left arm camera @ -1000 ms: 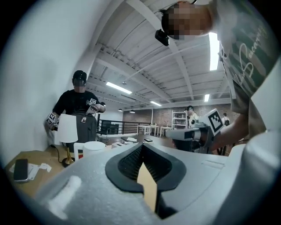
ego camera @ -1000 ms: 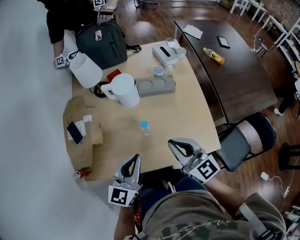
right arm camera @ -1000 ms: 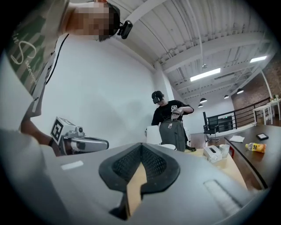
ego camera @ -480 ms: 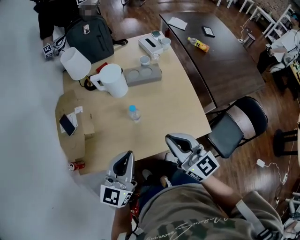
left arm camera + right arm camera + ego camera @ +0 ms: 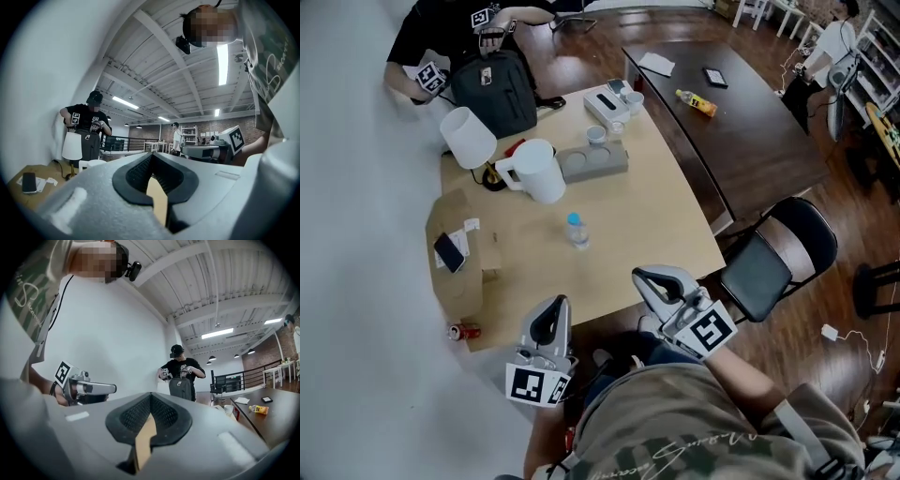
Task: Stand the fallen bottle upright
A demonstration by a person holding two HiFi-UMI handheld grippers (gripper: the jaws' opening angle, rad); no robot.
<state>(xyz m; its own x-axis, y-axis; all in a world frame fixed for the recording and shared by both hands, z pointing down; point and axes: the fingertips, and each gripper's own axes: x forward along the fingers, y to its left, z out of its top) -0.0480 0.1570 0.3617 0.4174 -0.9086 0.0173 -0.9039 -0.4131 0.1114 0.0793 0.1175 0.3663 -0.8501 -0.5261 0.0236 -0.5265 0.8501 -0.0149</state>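
Observation:
A small clear bottle (image 5: 576, 230) with a blue cap stands upright near the middle of the light wooden table (image 5: 656, 225). Both grippers hover at the table's near edge, well short of the bottle. My left gripper (image 5: 551, 312) is shut with nothing in it. My right gripper (image 5: 650, 279) is also shut and empty. In the left gripper view the jaws (image 5: 151, 157) meet, and the right gripper (image 5: 211, 150) shows beside them. In the right gripper view the jaws (image 5: 150, 398) meet too, with the left gripper (image 5: 89, 389) to their left.
A white pitcher (image 5: 539, 171), a white lamp (image 5: 469, 138), a grey tray (image 5: 592, 161), a tissue box (image 5: 607, 105) and a black backpack (image 5: 495, 89) crowd the far side. A cardboard box (image 5: 464, 281) with a phone (image 5: 450, 251) sits left. A black chair (image 5: 778, 262) stands right.
Both grippers have drifted slightly along the near table edge and stay shut. The head view has shifted. The bottle has kept its upright place.

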